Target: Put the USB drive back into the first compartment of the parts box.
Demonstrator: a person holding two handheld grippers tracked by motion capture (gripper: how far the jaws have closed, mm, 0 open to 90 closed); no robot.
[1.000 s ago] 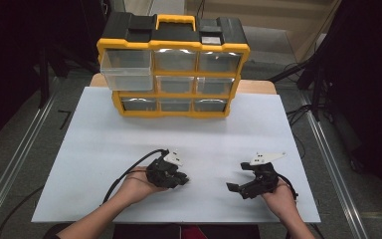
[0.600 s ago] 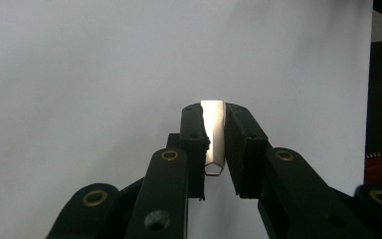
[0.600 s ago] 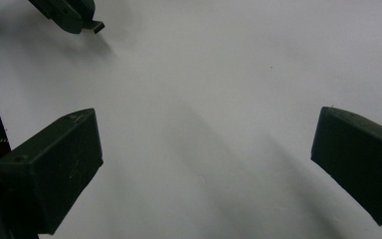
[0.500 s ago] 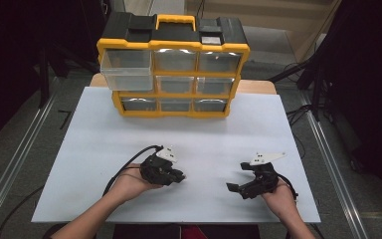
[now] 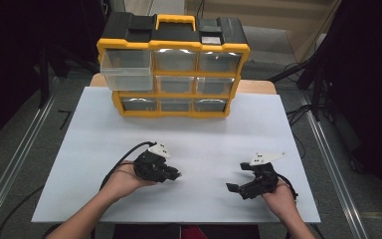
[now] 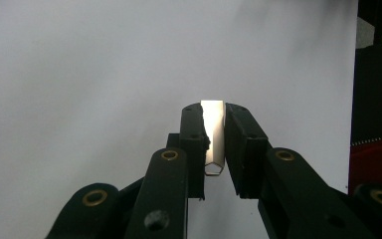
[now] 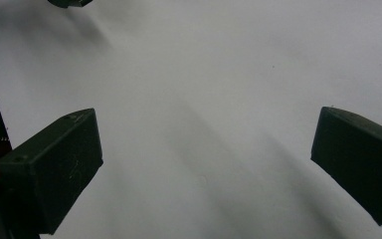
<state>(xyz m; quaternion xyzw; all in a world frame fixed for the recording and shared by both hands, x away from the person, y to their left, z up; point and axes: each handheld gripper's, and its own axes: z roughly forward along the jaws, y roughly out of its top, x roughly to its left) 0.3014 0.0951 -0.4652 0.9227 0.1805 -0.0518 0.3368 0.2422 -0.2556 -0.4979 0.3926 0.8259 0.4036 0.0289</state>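
While my left gripper (image 6: 214, 144) has its jaws pinched on a small shiny metal piece (image 6: 213, 130), I keep it low over the white table sheet (image 5: 204, 134), near the front edge on my left side. The piece looks like a thin flat strip with an angled lower end; I cannot tell exactly what part it is. It sits upright between the two black jaws, and my reading is that I hold it by its flat faces so it cannot twist or slip while I carry it.

Over on my right, the right gripper (image 5: 239, 175) has its jaws spread wide with only bare sheet between them. It rests near the front edge too, well apart from the left one, which I take as a waiting posture: free to help, out of the way of the carrying hand.

At the far end of the sheet stands the yellow and black drawer organizer (image 5: 173, 64), its clear drawers facing me. Its top-left drawer (image 5: 127, 69) is pulled out past the others, and I judge that is where the piece belongs, since it is the one compartment left open. From here the drawer is well away from the left gripper, so a forward reach is what the move would call for.
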